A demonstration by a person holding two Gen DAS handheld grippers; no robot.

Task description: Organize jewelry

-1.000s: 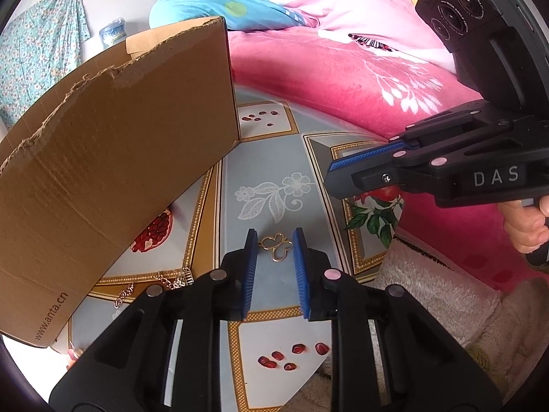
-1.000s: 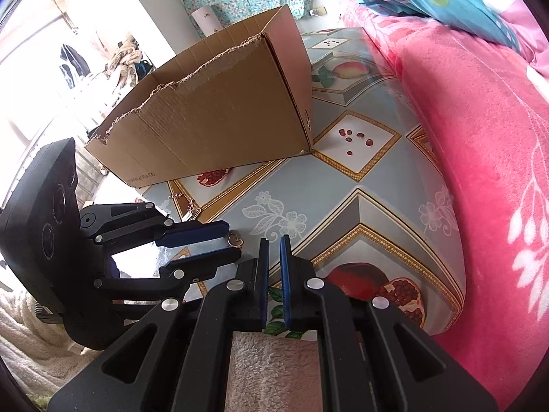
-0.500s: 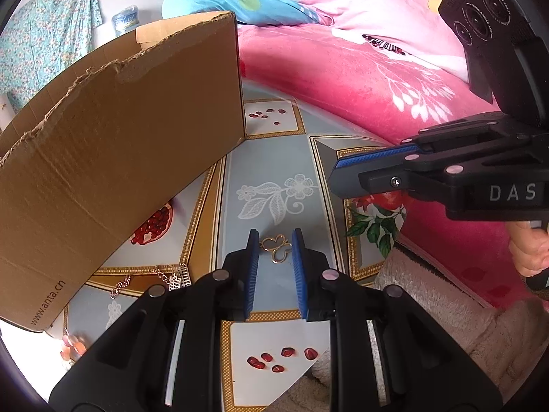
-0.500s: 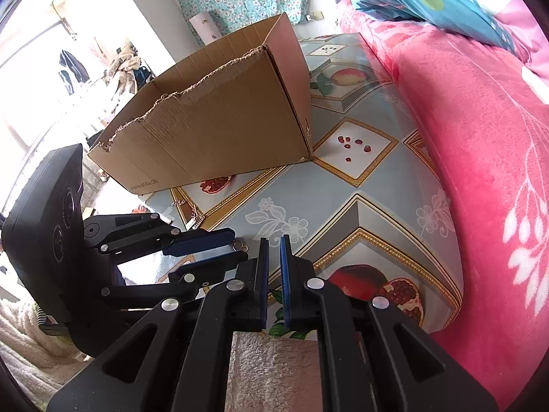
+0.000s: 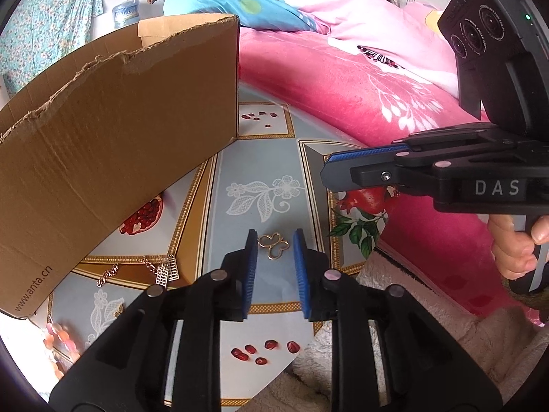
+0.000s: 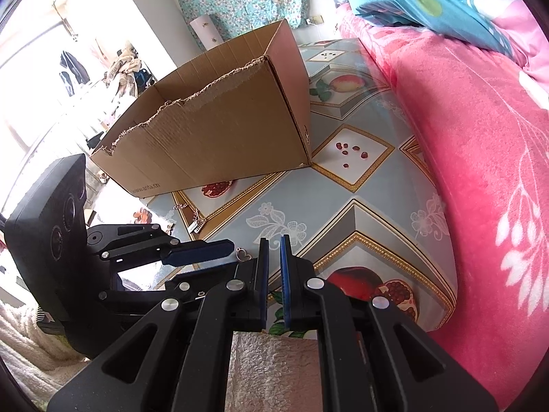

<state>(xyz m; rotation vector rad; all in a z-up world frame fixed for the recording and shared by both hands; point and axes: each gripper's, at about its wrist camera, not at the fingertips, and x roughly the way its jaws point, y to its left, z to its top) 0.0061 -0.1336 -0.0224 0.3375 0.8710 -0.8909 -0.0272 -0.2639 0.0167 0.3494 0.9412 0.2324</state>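
A gold butterfly-shaped jewelry piece (image 5: 273,245) lies on the patterned table between the tips of my left gripper (image 5: 274,240), which is open and straddles it without gripping. It shows small in the right wrist view (image 6: 243,254). My right gripper (image 6: 272,240) is nearly shut and empty, held above the table's near edge; in the left wrist view it reaches in from the right (image 5: 329,168). A silver chain with rectangular pendants (image 5: 164,269) lies to the left, near the open cardboard box (image 5: 113,130).
A pink blanket covers the bed (image 6: 480,137) right of the table. A pale orange bead piece (image 5: 60,338) lies at the table's left edge. A fluffy white cloth (image 6: 274,370) lies below the table's near edge.
My left gripper has edged forward, so the butterfly piece now sits between its fingertips. The view has risen slightly. The right gripper has stayed nearly shut.
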